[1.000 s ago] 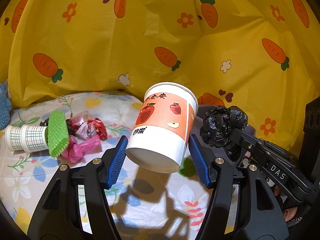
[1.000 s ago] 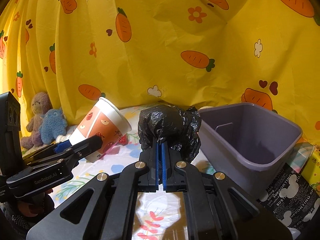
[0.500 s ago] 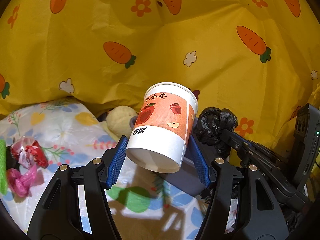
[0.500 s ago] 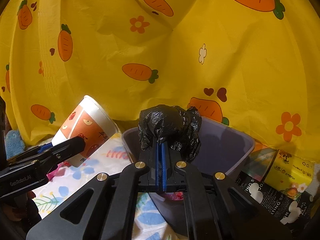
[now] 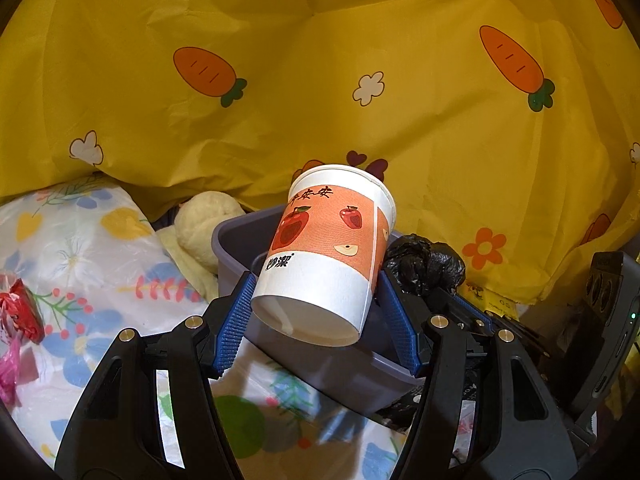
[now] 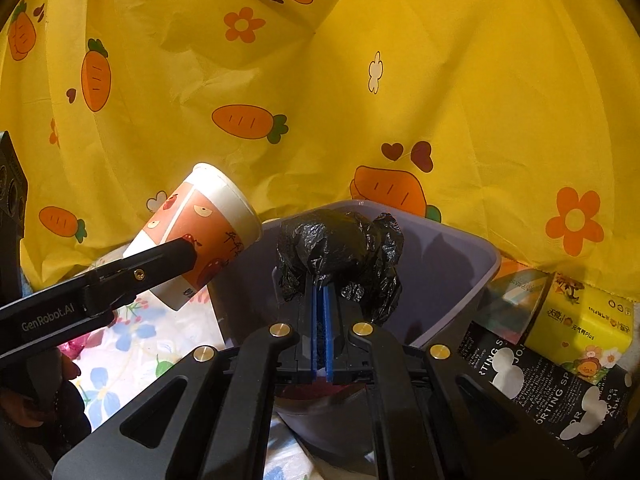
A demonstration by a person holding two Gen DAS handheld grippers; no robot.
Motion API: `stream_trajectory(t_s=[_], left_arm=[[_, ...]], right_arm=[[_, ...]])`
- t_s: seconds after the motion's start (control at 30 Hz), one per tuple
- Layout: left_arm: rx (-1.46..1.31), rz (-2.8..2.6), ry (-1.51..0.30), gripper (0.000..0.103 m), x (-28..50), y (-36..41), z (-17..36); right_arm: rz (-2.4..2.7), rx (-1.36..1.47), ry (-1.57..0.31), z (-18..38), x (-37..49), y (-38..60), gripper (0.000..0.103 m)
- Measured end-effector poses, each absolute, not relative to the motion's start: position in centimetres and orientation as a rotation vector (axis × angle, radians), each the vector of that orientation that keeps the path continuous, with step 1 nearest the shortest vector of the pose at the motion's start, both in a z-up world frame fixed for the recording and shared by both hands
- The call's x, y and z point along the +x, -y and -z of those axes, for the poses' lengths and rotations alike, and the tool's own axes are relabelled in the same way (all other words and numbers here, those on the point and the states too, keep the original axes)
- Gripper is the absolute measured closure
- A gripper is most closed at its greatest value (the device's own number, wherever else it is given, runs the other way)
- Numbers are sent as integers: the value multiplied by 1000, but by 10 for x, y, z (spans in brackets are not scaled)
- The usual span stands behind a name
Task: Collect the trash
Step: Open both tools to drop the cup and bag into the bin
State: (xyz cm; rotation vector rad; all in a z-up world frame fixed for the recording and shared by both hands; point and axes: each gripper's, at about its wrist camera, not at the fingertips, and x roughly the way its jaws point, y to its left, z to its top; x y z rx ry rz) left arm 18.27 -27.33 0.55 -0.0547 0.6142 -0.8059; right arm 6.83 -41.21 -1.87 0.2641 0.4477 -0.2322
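Observation:
My left gripper [image 5: 316,312] is shut on a paper cup [image 5: 328,252] printed with apples on orange; the blue pads clamp its white base and it tilts with its rim away from me, over the near rim of a grey plastic bin [image 5: 344,368]. My right gripper [image 6: 320,292] is shut on a crumpled black plastic bag [image 6: 340,252], held above the bin [image 6: 452,264]. In the right wrist view the cup [image 6: 200,232] hangs just left of the bin. In the left wrist view the black bag [image 5: 428,264] shows right of the cup.
A flowered sheet [image 5: 80,264] covers the surface, with red and pink wrappers [image 5: 18,316] at the left edge. A cream plush toy [image 5: 204,220] lies behind the bin. A black printed bag [image 6: 540,384] and a yellow packet [image 6: 588,324] sit right of the bin. A yellow carrot-print cloth [image 6: 320,80] hangs behind.
Both grippers have swung right with their loads. The bin has come under the cup and under the black bag, and the pile of trash has slid off to the left.

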Motion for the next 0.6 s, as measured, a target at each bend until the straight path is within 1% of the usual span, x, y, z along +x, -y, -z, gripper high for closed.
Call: stream_trajectory(t_s=[0.6], left_arm=[[-73,864,-661,42,194,295,4]], right_arm=[[255,247,-478,31,78,414,99]])
